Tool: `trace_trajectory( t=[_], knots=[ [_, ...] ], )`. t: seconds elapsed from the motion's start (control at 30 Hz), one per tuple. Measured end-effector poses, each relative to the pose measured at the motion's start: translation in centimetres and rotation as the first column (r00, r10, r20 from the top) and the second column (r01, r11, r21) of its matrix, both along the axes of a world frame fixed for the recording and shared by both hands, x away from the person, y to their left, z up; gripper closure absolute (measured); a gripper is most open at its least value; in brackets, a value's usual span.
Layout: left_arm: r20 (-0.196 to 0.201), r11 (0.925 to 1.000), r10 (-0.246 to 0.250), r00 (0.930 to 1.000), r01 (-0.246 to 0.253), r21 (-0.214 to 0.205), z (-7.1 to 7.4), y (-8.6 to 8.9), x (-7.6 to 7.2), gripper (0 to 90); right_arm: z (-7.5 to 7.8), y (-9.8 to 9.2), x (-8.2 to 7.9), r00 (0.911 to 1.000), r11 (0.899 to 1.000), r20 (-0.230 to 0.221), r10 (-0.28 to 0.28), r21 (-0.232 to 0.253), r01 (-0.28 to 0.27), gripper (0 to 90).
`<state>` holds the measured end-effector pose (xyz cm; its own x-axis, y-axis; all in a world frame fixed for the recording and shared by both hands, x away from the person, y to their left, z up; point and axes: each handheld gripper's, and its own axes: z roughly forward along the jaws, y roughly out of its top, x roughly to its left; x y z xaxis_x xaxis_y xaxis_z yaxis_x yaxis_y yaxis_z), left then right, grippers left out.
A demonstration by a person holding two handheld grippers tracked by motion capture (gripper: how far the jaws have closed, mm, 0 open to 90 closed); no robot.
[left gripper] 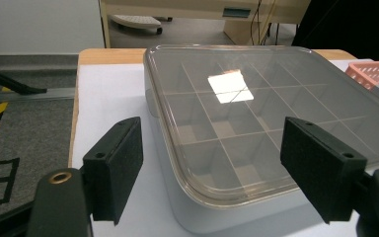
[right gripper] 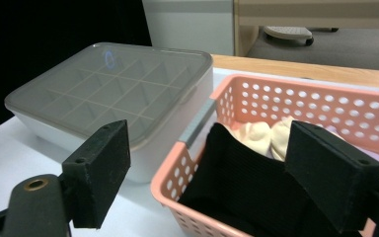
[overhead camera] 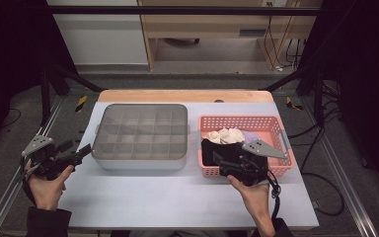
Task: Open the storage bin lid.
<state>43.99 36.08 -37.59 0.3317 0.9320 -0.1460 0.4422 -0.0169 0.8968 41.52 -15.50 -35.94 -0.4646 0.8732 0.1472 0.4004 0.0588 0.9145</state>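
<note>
A grey divided box (overhead camera: 140, 136) with a clear lid (left gripper: 256, 113) stands mid-table, its compartments looking bare. To its right a pink perforated basket (overhead camera: 276, 126) holds a black cloth (right gripper: 246, 187) and cream cloth pieces (right gripper: 264, 136). My left gripper (overhead camera: 81, 152) hovers open just off the box's left front corner, with nothing between its pads (left gripper: 116, 168). Over the basket's front edge my right gripper (overhead camera: 217, 160) is open too, its pads (right gripper: 98, 173) straddling the black cloth without touching it. The box (right gripper: 113, 94) lies to the left in the right gripper view.
The white tabletop (overhead camera: 177, 197) has free room in front of the box and basket. A wooden strip (overhead camera: 185, 95) runs along the far edge. Metal frame rails (overhead camera: 10, 187) flank the table, and cables (overhead camera: 321, 182) lie on the floor to the right.
</note>
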Motion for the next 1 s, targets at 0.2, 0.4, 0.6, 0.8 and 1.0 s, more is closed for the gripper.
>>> trace_trajectory(
  t=[0.2, 0.4, 0.6, 0.8, 1.0],
  knots=[
    [-0.006, 1.0, 0.002, 1.0, -0.002, 0.002, 0.0, -0.1, 1.0, 24.1, 0.0, 1.7, 1.2, 0.9996, 1.0, 0.024, 0.014, 0.026, -0.015, 18.3],
    [-0.019, 0.9999, -0.011, 0.9998, 0.011, 0.007, 0.0, -0.4, 2.3, 25.6, 0.0, 3.4, 2.4, 0.9992, 0.999, 0.027, 0.028, 0.033, -0.029, 20.1],
    [-0.032, 0.9998, -0.018, 0.9993, 0.018, 0.005, -0.2, -0.4, 3.6, 27.9, 0.3, 5.8, 3.8, 0.9983, 0.998, 0.022, 0.054, 0.035, -0.055, 20.9],
    [-0.045, 0.9997, -0.026, 0.9987, 0.026, -0.001, -0.5, -0.3, 4.9, 29.6, 0.2, 7.5, 5.1, 0.9982, 0.998, 0.013, 0.059, 0.026, -0.06, 21.2],
    [-0.06, 0.9995, -0.029, 0.9978, 0.029, 0.008, -0.6, -0.5, 5.8, 29.9, 0.1, 8.5, 6.3, 0.9987, 0.998, 0.003, 0.052, 0.032, -0.052, 22.0]
  ],
)
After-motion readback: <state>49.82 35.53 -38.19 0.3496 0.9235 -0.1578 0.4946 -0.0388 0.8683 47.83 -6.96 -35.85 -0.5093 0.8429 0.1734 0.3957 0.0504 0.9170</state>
